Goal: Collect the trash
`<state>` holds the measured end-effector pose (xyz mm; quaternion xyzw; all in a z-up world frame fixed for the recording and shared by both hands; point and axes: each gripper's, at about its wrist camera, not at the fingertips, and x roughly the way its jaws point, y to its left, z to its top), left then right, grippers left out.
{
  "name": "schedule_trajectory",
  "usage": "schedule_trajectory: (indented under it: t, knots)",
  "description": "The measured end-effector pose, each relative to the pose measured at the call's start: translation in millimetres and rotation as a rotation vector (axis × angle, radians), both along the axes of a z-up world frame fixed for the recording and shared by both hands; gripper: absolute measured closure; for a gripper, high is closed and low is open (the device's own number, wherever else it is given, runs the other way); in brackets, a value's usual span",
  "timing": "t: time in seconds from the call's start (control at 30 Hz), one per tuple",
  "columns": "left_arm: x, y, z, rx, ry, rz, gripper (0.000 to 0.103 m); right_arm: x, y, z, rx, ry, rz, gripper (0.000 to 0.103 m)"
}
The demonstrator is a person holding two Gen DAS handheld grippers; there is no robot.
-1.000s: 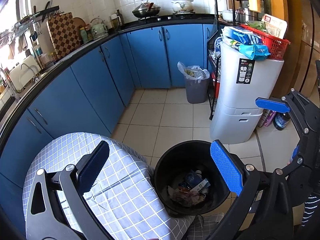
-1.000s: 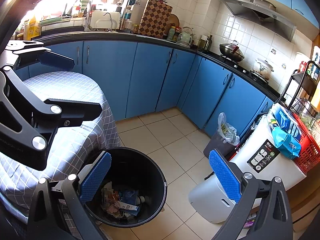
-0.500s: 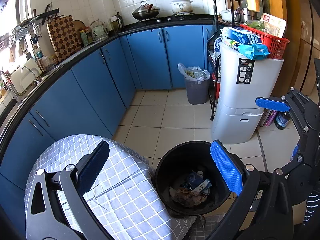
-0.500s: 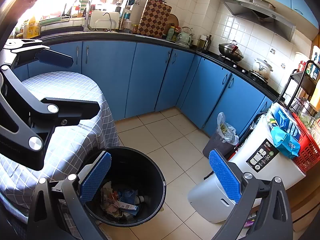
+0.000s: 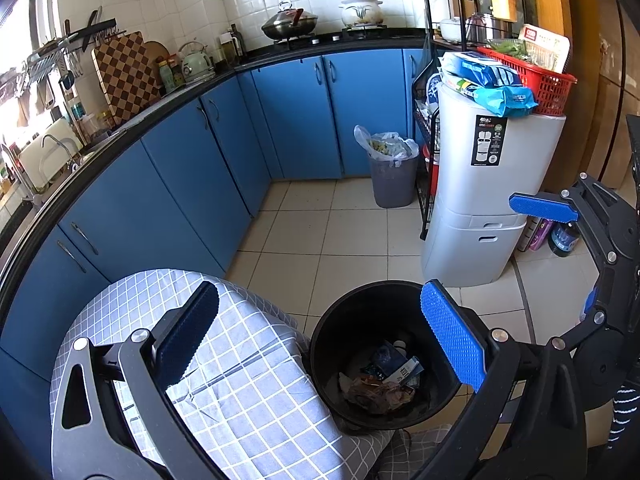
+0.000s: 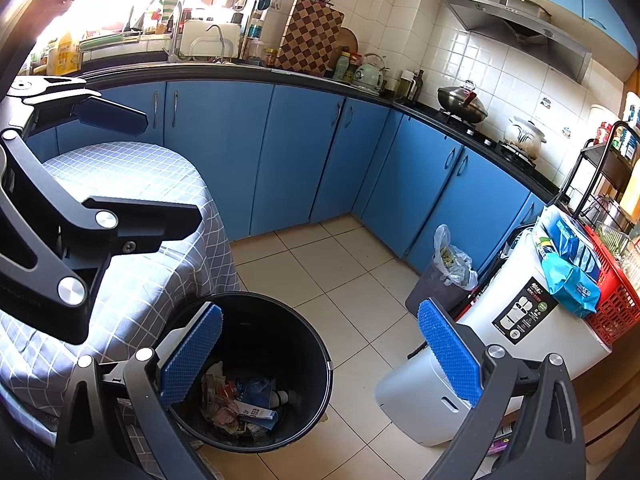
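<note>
Barely any drift since earlier. Your left gripper (image 5: 320, 344) and right gripper (image 6: 320, 360) hover wide open, empty, over the black bin (image 6: 256, 312); trash (image 6: 240, 404) likely dropped.

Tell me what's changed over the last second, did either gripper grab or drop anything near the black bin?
Almost nothing. The left gripper drifted very slightly; the right gripper barely shifted. Both stayed open and empty, with nothing grabbed or dropped. The black bin, its trash and the checked tablecloth are unchanged.
</note>
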<state>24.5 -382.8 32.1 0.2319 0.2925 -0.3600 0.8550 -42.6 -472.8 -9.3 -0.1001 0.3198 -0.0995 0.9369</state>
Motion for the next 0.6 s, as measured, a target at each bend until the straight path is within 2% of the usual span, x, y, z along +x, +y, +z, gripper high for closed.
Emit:
schedule_trajectory:
  t: [0.6]
  knots:
    - [-1.3,-0.7,1.7,0.001,-0.006,-0.008,0.003,-2.4,-1.6,1.9,-0.006,-0.002,0.002,0.007]
